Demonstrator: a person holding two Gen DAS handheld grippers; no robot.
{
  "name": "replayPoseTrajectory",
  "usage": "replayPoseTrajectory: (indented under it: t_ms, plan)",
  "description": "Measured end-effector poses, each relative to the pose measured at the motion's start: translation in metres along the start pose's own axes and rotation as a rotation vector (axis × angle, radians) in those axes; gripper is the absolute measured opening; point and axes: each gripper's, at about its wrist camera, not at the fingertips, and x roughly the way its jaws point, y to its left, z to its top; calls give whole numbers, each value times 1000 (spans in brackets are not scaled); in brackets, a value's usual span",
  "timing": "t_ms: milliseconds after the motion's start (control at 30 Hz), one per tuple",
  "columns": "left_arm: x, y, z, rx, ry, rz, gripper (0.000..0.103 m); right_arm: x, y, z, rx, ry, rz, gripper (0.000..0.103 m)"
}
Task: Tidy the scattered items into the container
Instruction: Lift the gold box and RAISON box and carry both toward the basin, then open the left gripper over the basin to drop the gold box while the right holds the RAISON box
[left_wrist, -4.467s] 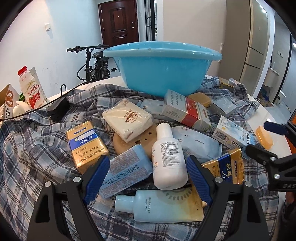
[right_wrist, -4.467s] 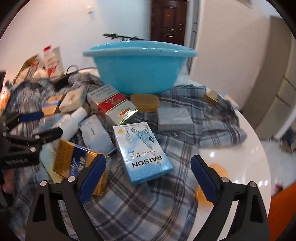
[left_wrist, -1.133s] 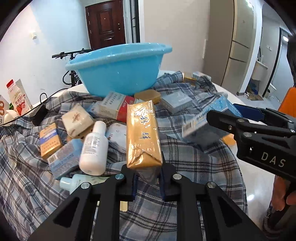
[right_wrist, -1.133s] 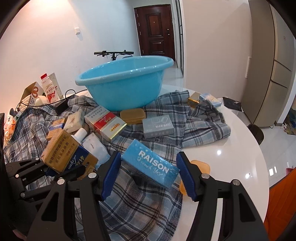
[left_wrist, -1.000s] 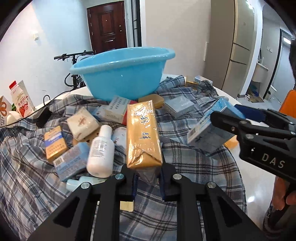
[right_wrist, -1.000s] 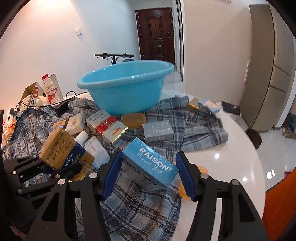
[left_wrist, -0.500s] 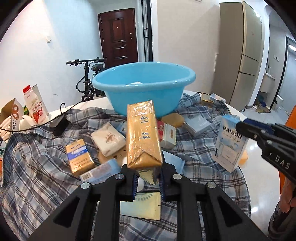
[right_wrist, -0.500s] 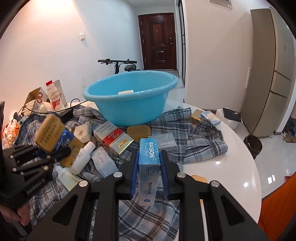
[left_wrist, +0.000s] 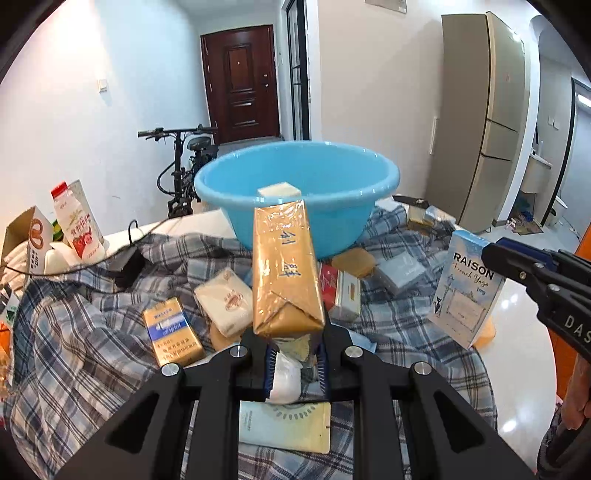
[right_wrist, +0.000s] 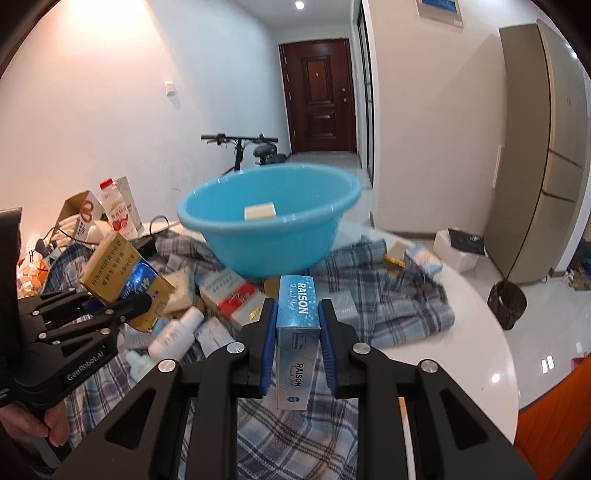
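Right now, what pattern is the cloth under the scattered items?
Blue, grey and white plaid cloth, clearest in the left wrist view.

Left wrist view: looks forward and downward, close above the table, facing the blue basin (left_wrist: 295, 192).
Right wrist view: same heading, from further right.
Shared: basin, plaid cloth (right_wrist: 399, 306), door (left_wrist: 242, 81).
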Motion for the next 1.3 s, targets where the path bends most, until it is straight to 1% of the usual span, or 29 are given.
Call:
replayPoseTrajectory:
  t_ms: [233, 500, 667, 800, 933, 1033, 1167, 1300]
  plan:
    - [-10, 6, 22, -3, -43, 13, 20, -13, 7, 33, -8, -72, -2, 21]
    - [-9, 17, 51, -7, -69, 37, 20, -16, 21, 68, -54, -139, -17, 21]
    - [-3, 26, 71, -21, -83, 41, 20, -10, 20, 94, -21, -177, -5, 21]
    - [9, 31, 86, -49, -90, 38, 20, 5, 21, 114, 38, -191, -27, 21]
    - [25, 37, 100, -63, -82, 30, 20, 30, 24, 125, 68, -186, -15, 21]
    - [38, 42, 115, -67, -68, 5, 20, 49, 23, 131, 94, -175, -21, 21]
    - [51, 44, 133, -48, -89, 36, 20, 65, 24, 137, 109, -183, -58, 21]
    - [64, 43, 146, -24, -104, 39, 20, 79, 25, 140, 100, -183, -89, 21]
